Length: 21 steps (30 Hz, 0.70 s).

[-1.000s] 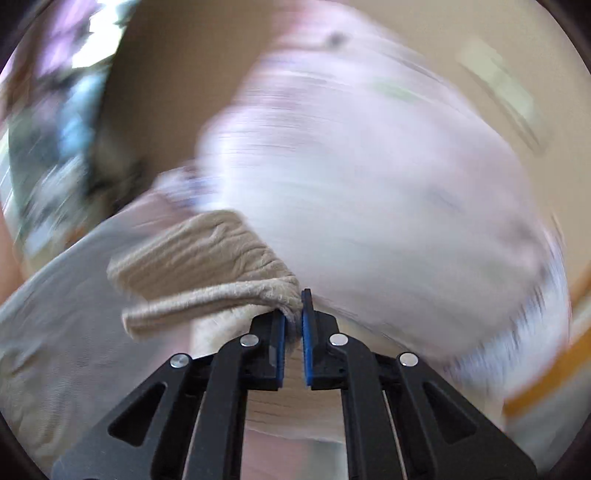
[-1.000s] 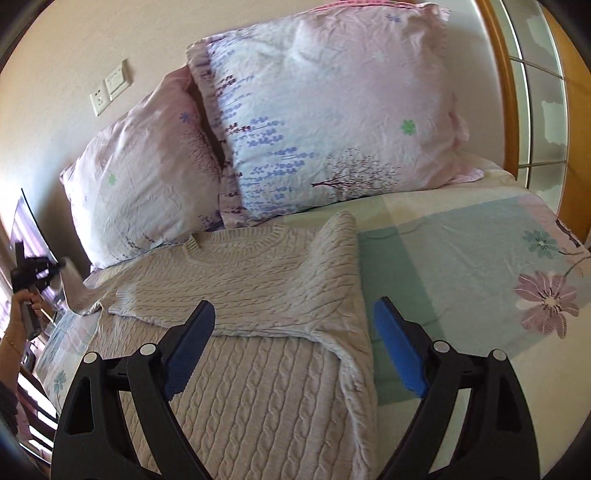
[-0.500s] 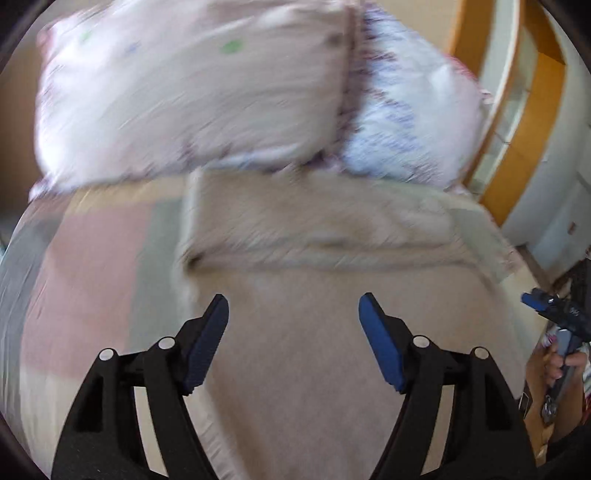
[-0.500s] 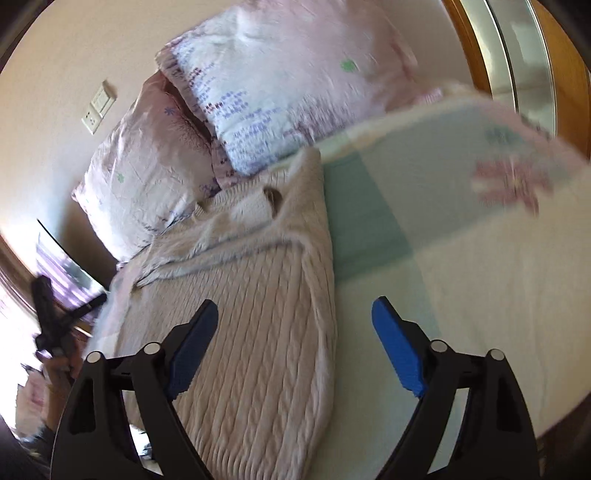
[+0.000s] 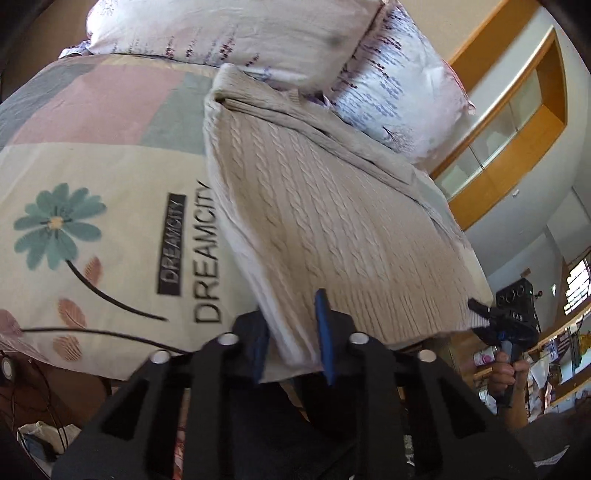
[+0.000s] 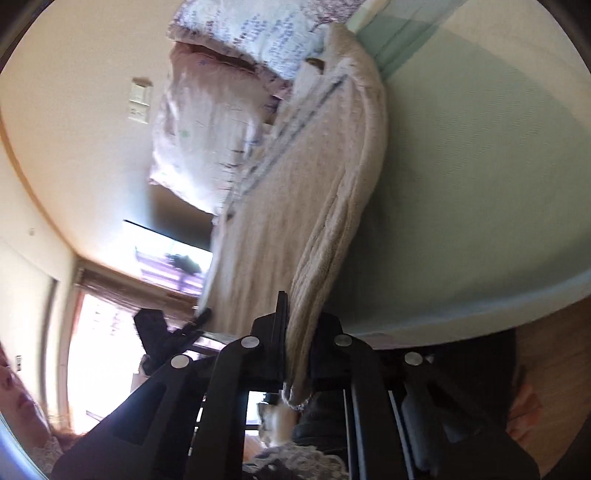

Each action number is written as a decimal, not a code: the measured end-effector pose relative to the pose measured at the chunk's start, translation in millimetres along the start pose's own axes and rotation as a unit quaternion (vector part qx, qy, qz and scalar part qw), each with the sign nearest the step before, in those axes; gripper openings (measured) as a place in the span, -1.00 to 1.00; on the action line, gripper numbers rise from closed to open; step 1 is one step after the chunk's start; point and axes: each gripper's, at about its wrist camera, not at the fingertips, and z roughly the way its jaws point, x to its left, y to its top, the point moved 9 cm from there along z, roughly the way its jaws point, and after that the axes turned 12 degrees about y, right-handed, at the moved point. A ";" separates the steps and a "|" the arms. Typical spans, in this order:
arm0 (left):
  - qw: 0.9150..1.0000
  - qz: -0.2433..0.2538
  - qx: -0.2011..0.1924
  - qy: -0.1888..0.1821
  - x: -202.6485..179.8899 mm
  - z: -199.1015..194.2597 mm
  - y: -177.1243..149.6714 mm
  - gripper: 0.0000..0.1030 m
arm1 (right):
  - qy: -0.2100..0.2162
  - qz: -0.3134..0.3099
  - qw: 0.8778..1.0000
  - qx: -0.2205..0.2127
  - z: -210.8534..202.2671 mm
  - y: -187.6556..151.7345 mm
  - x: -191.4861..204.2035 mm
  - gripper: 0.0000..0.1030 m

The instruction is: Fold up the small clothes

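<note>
A beige cable-knit sweater [image 5: 332, 206] lies on the bed with its sleeves folded across the chest. My left gripper [image 5: 291, 332] is closing on the sweater's bottom hem at its left corner; the fabric sits between the blue pads [image 5: 323, 325]. My right gripper [image 6: 299, 332] is shut on the hem's right corner, with the sweater [image 6: 295, 206] stretching away from it. The right gripper also shows in the left wrist view [image 5: 506, 328], at the hem's far corner.
Two floral pillows [image 5: 258, 29] lean at the head of the bed. The bedsheet [image 5: 92, 221] carries a flower print and "DREAMCITY" lettering. A wooden window frame [image 5: 517, 122] stands at the right. Wall switches [image 6: 138, 99] are on the wall.
Both grippers dropped from above the bed to the sweater's bottom hem and closed on its two corners. A second ago the left gripper held a sleeve, then released it.
</note>
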 end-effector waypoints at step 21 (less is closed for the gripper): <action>0.985 -0.066 -0.084 0.136 24.1 123.6 328.0 -0.01 | -0.080 0.019 0.983 -0.165 105.9 325.2 -15.3 0.34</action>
